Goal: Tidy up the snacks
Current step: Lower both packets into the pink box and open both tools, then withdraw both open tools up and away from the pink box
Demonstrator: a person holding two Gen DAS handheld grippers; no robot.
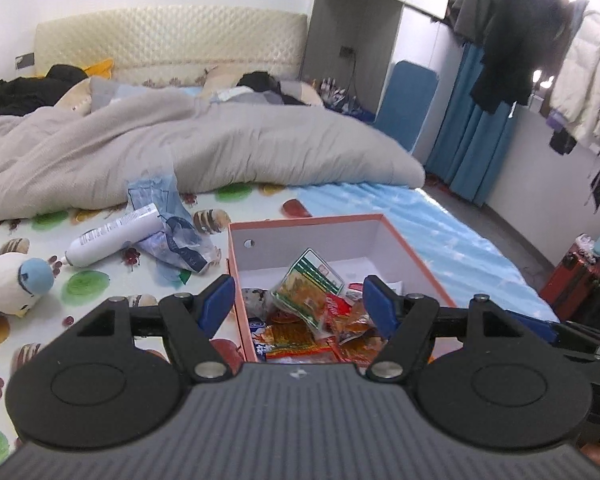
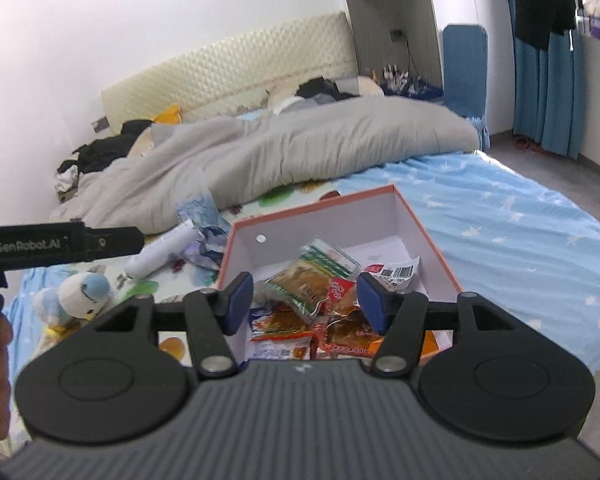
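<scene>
- Snack packets (image 1: 316, 320) are lying heaped in the near end of the box (image 1: 404, 236), between and just beyond both pairs of tongs.
- Left tongs (image 1: 300, 304) are hanging released, blue pads spread wide, gripping nothing, over the box's near left corner.
- Right tongs (image 2: 306, 300) are likewise gaping wide and gripping nothing, hovering over the same heap (image 2: 320, 312).
- Topmost is a clear packet with green stripes (image 2: 320, 272), tilting up on the pile, its long axis running from near left to far right.
- Under it, crinkly red and orange foil sachets (image 2: 348, 332) are lying at mixed angles; a white barcode label (image 2: 400, 270) is sitting just beside them.
- The box is rectangular cardboard, orange outside, white inside, with a small round hole (image 1: 249, 243) in its far wall; its long axis is running away from the cameras.
- It is resting on the bed (image 2: 520, 232), where a star-printed blue sheet is meeting a fruit-printed one.
- Left of the box are lying a white tube (image 1: 112, 236), crumpled blue wrapping (image 1: 172, 232) and a plush duck (image 1: 12, 284).
- A grey duvet (image 1: 204, 148) is bunching beyond.
</scene>
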